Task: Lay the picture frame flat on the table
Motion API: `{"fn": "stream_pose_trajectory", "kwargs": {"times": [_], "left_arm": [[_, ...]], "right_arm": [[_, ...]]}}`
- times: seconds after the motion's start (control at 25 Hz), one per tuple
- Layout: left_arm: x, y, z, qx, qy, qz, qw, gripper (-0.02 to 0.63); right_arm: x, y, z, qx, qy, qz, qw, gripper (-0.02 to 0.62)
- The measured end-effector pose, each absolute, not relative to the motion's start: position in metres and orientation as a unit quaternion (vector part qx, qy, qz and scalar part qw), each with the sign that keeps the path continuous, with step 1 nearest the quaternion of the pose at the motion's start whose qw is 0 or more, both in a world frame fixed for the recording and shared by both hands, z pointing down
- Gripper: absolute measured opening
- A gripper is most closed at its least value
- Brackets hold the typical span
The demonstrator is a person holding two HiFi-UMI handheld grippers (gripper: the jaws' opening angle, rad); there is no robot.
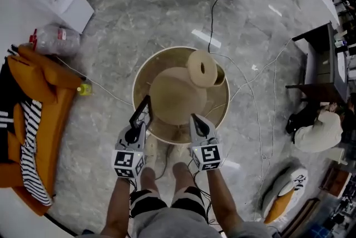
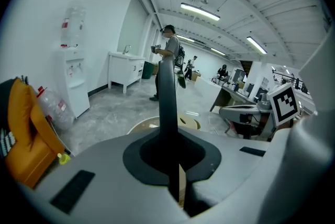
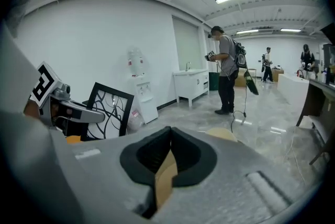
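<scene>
- The left tool [image 1: 137, 123] is clamping the black frame [image 3: 109, 111] by its edge, holding it roughly upright over the table's [image 1: 143, 73] lower-left rim.
- The right tool [image 1: 196, 119] is hovering at lower centre, jaws together and empty, beside the left one.
- A roll [image 1: 202, 68] is sitting on the table's upper right.

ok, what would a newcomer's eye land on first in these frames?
First, the black picture frame with its swirl pattern, clamped upright in the left gripper at the near left of the round tan table. Next, a tan roll with a hole sits at the table's far right. An orange garment lies heaped on the floor at the left.
</scene>
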State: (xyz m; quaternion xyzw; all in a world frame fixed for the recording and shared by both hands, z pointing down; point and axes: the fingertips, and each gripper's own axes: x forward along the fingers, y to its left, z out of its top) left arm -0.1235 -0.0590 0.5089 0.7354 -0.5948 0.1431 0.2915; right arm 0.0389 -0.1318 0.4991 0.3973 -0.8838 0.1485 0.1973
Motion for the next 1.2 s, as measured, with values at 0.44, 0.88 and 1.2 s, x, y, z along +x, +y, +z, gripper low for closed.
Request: {"fn": "stream_pose_trajectory", "kwargs": {"times": [0.44,0.88,1.2], "left_arm": [[-0.12,-0.085,0.638,0.716,-0.593,0.142,0.34,0.028],[-0.115,-0.094,0.753,0.705,-0.579,0.155,0.378,0.028],[-0.117,-0.09,0.803,0.694,-0.57,0.151,0.413,0.028]], "right_arm": [[0.028,-0.159,0.626,0.368,-0.883,0.18,0.23,0.0],[0.024,-0.172,0.732,0.349,-0.883,0.191,0.248,0.0],[0.022,-0.161,0.775,0.346,-0.877,0.21,0.257,0.0]]}}
